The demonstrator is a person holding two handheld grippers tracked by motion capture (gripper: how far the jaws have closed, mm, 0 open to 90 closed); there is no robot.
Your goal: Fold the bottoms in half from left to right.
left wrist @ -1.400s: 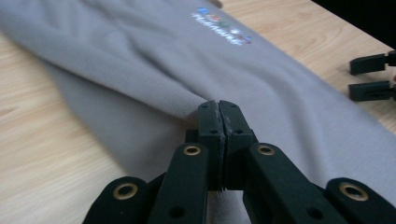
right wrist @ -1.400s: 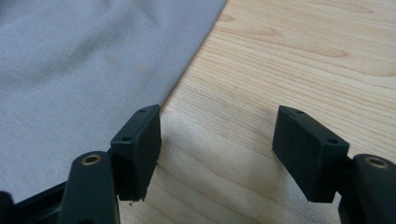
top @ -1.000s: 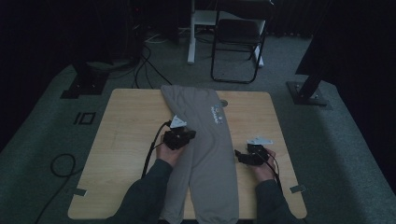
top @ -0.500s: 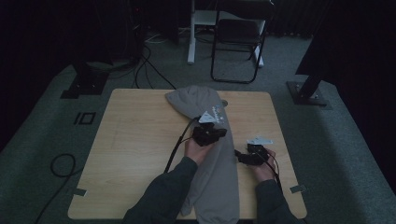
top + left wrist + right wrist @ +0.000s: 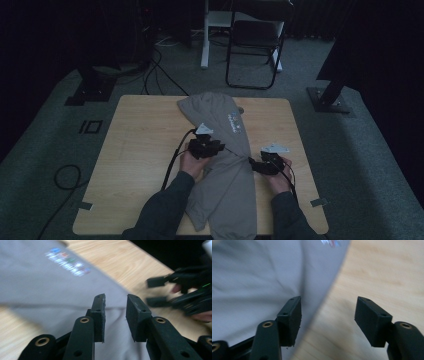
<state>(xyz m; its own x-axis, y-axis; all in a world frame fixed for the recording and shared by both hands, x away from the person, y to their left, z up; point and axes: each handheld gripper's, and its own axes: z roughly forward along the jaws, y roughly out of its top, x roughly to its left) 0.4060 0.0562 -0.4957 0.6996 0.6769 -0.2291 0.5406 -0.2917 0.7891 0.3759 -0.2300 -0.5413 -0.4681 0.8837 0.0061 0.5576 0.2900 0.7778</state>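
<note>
A grey garment [image 5: 220, 185] with a small coloured print [image 5: 234, 121] lies lengthwise on the wooden table [image 5: 140, 135], its far part folded over. My left gripper [image 5: 205, 147] hovers over the garment's middle. In the left gripper view its jaws [image 5: 115, 298] stand apart above the grey cloth [image 5: 50, 282]; they have just been opening and nothing is between them. My right gripper [image 5: 262, 165] sits at the garment's right edge. Its jaws [image 5: 328, 302] are wide and have just been closing a little, with the cloth edge [image 5: 319, 290] below the gap and no pad pressing on it.
Beyond the table's far edge stand a black chair [image 5: 255, 45] and a white desk leg [image 5: 205, 35]. Dark stand bases [image 5: 330, 100] [image 5: 90, 90] flank the table. Cables [image 5: 65, 175] lie on the carpet at left. The left half of the tabletop is bare wood.
My left gripper carried the garment's left side over to the right, then drew back a little and let go. The cloth now lies folded. The right hand stayed put.
</note>
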